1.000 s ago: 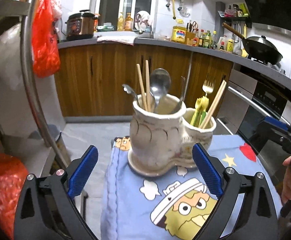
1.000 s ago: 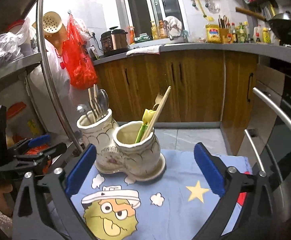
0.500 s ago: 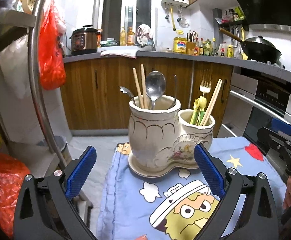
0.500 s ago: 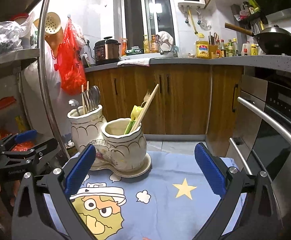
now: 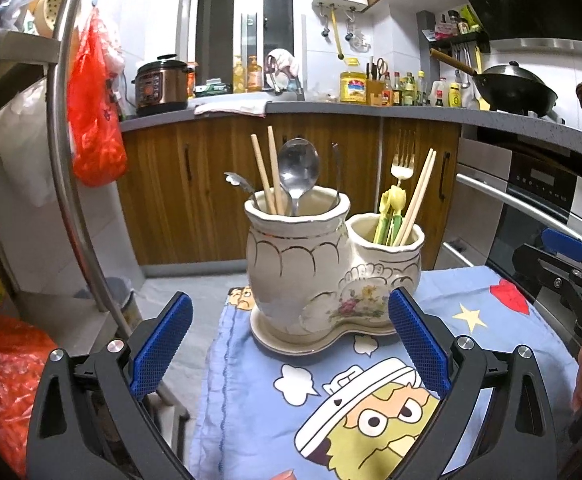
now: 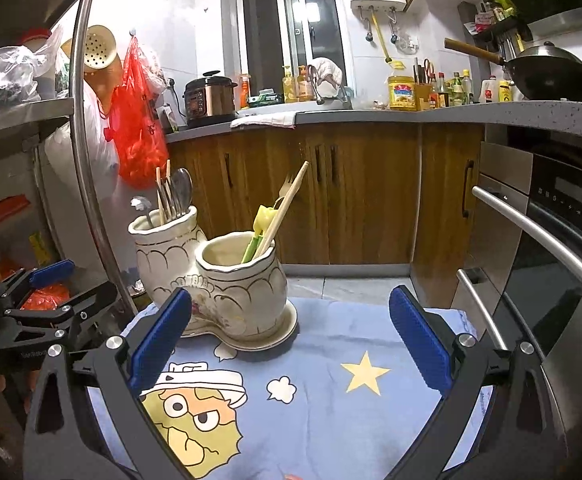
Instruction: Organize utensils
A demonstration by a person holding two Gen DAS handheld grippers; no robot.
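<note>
1. Both of my grippers have pulled back and levelled out over the last second; the ceramic utensil holder (image 5: 331,268) now sits further ahead of me and more upright in both views than it did a moment ago.
2. My read: that looks like a retreat after sorting, since nothing lies loose on the cartoon cloth (image 5: 331,408).
3. Left gripper (image 5: 289,344): jaws spread wide, nothing between them, hovering short of the holder's saucer base.
4. Right gripper (image 6: 289,340): also wide open and empty, with its left pad just in front of the holder in the right wrist view.
5. The holder stands on the cloth-covered table, towards its left edge, the tall pot to the left of the short pot.
6. Counting the tall pot (image 5: 297,248): two wooden chopsticks (image 5: 265,172), one large steel spoon (image 5: 299,170), one small spoon (image 5: 237,184) leaning left, and one dark thin handle I can't identify.
7. Counting the short pot (image 5: 387,248): one fork (image 5: 403,160), two chopsticks (image 5: 421,192), and yellow-green plastic pieces (image 5: 391,216), number unclear.
8. Judging by this, the utensils are all potted, though the chopsticks stand split between the pots.
</note>
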